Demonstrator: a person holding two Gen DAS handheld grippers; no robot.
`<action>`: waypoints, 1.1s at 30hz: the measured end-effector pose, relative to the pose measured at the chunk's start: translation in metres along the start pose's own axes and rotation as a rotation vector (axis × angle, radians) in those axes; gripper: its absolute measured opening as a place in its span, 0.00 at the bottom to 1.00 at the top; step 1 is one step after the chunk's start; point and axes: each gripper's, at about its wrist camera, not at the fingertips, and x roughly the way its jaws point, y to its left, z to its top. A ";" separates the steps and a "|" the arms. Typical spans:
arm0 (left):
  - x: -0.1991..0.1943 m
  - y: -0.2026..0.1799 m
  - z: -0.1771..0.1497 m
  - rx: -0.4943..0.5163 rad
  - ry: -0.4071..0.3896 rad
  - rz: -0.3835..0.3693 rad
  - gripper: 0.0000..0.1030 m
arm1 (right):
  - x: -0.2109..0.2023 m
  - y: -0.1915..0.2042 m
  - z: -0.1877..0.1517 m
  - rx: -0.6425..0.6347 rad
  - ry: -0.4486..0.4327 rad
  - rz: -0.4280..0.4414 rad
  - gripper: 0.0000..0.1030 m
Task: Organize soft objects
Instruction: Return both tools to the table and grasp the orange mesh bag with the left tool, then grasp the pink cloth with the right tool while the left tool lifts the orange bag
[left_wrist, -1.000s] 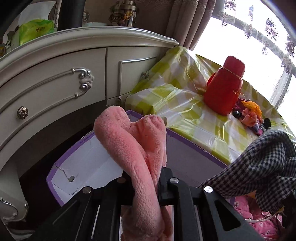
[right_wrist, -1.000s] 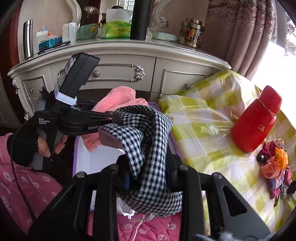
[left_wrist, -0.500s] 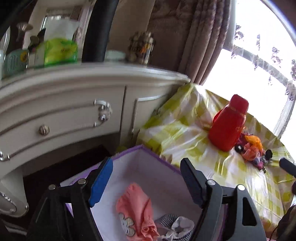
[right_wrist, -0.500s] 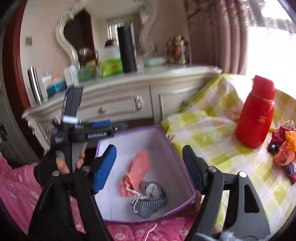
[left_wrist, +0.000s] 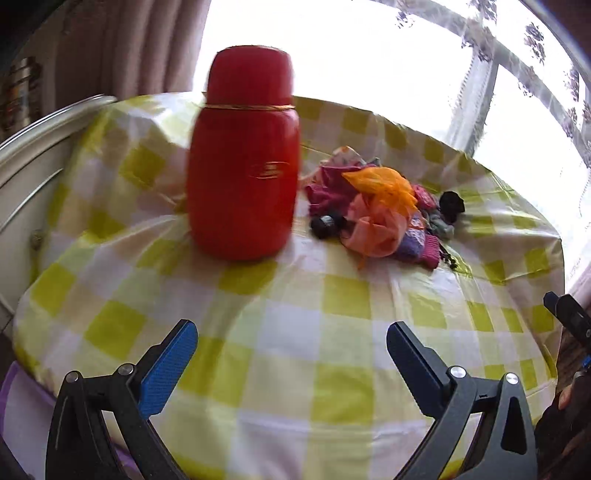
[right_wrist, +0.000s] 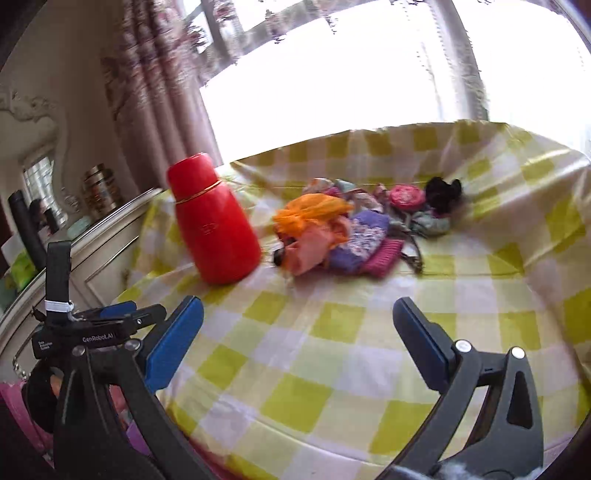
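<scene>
Both grippers hang over the near part of a table covered with a yellow-and-white checked cloth (left_wrist: 332, 314). The left gripper (left_wrist: 291, 350) has its jaws spreading, already wide apart, with nothing between the blue pads but bare cloth. The right gripper (right_wrist: 297, 332) is the same: jaws opening, far apart, nothing between them. In the right wrist view the left gripper shows at the lower left edge, held in a gloved hand (right_wrist: 38, 398).

The soft objects lie in a small heap (left_wrist: 380, 210) toward the far side of the table, well apart from both grippers. On top sits a crumpled orange cloth (left_wrist: 384, 184), over a peach-pink piece (left_wrist: 376, 232). A purple patterned knit piece with a magenta cuff (right_wrist: 365, 243) lies at the heap's near edge. A black fuzzy item (right_wrist: 443, 194) rests at the far right end of the heap, with a round pink item (right_wrist: 406, 195) just beside it and a pale green bundle (right_wrist: 430, 225) in front of them.

A red flask (left_wrist: 243, 155) stands upright on the cloth just left of the heap, near the table's left edge. Beyond that edge is a white dresser (right_wrist: 96, 258) with tins and a dark cylinder on top. A curtain (right_wrist: 159, 85) and a bright window (left_wrist: 369, 55) are behind the table. Both views are somewhat blurred.
</scene>
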 end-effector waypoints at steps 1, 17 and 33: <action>0.015 -0.017 0.008 0.017 0.006 -0.028 1.00 | 0.003 -0.012 0.000 0.004 0.009 -0.029 1.00; 0.067 -0.089 0.083 0.095 -0.091 -0.136 0.17 | 0.029 -0.077 -0.016 0.095 0.084 -0.086 1.00; 0.070 0.003 -0.013 0.040 0.091 -0.044 0.40 | 0.156 0.030 0.054 -0.177 0.165 -0.023 1.00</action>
